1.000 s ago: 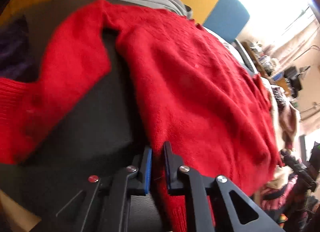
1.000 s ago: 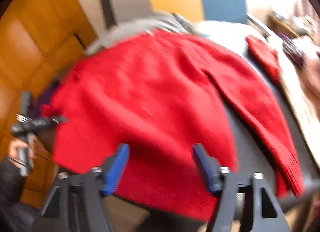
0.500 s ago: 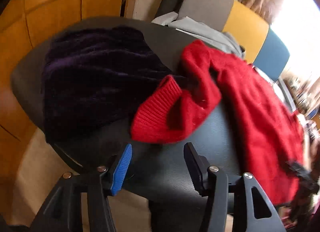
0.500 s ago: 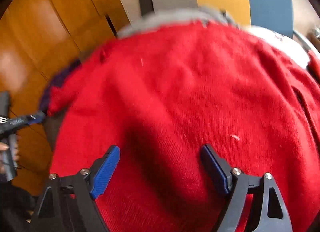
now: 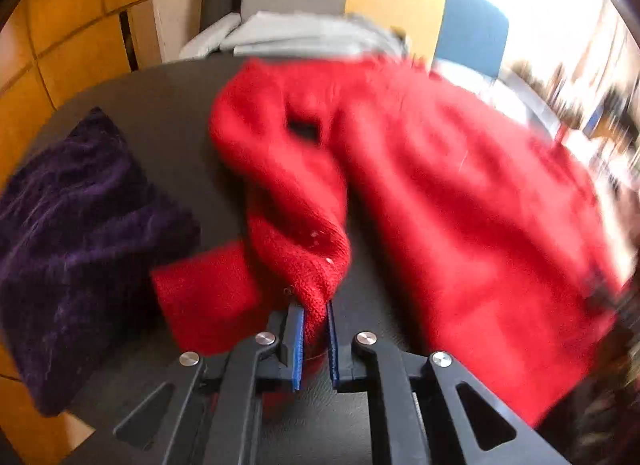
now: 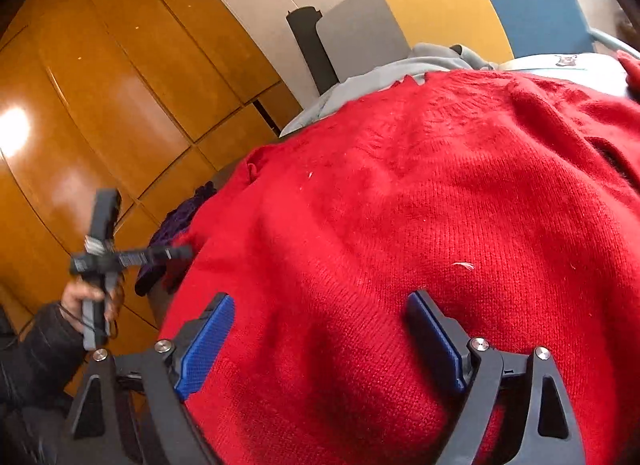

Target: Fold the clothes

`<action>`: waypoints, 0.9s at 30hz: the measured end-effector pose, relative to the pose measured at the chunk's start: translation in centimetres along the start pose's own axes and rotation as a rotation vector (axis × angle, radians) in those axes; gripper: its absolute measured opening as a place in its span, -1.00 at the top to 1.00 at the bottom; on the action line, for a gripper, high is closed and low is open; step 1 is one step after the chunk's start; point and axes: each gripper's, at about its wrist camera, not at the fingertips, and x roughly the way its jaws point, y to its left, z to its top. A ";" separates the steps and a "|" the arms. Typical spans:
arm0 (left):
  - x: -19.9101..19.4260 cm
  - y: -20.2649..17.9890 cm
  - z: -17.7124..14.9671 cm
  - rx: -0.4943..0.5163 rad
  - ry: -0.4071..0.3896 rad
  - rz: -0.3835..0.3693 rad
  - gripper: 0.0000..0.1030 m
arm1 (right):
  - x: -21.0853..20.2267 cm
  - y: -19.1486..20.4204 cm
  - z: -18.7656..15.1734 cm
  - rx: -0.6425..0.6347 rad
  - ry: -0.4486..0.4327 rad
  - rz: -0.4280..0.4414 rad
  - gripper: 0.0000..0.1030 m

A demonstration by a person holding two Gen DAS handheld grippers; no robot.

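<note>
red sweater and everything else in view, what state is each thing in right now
red sweater: spread over the table, unfolded
sleeve: bunched, lifted off the table, pinched near its cuff
left gripper: shut on the sleeve
right gripper: open, fingers wide over the sweater body, pressing on nothing
purple garment: folded, lying at the table's left edge
grey garment: rumpled, behind the sweater
table: dark top, mostly covered

Splayed right hand-held gripper (image 6: pixel 320 339) — over red sweater (image 6: pixel 420 205)
</note>
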 end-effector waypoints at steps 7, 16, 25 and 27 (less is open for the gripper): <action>-5.9 8.3 12.6 -0.297 -0.225 -0.094 0.85 | 0.0 -0.1 -0.4 -0.012 -0.009 -0.003 -0.74; -4.5 13.1 19.0 -0.519 -0.207 -0.026 -0.04 | 0.2 0.0 -0.3 -0.023 -0.001 -0.022 -0.74; -6.2 17.7 11.8 -0.626 -0.200 -0.100 -0.10 | 1.3 5.3 1.8 -0.056 0.103 -0.185 -0.78; -6.2 17.3 10.3 -0.624 -0.193 -0.171 -0.11 | 1.9 9.5 2.3 -0.183 0.096 -0.132 -0.78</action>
